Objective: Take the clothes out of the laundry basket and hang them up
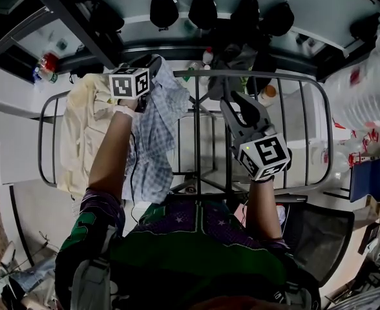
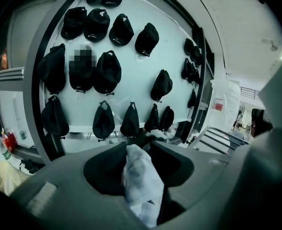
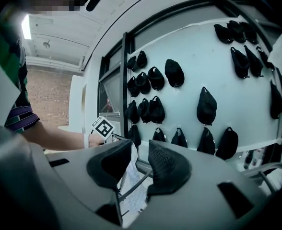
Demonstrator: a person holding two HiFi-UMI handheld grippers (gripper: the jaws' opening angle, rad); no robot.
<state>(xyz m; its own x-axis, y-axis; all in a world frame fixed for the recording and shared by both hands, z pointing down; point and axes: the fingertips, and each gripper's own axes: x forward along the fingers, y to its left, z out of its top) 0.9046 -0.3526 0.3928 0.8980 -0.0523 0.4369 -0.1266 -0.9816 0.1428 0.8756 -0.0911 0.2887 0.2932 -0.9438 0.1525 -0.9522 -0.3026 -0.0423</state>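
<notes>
green shirt (image 1: pixel 196 254), purple striped sleeves (image 1: pixel 101 204), white wristband (image 1: pixel 123 110) on left wrist

Shirt (image 1: pixel 154 131) draped on the rack (image 1: pixel 196 141), another garment (image 1: pixel 80 128) left of it, caps (image 1: pixel 203 8) on the wall (image 1: pixel 132 8) behind

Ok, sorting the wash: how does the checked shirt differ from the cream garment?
The checked shirt is blue, patterned; the cream garment plain. The shirt hangs nearer the drying rack's middle, the cream garment at its left end. Shirt cloth lies between the left gripper's jaws; the cream garment is ungripped. Both drape over the rack.
</notes>
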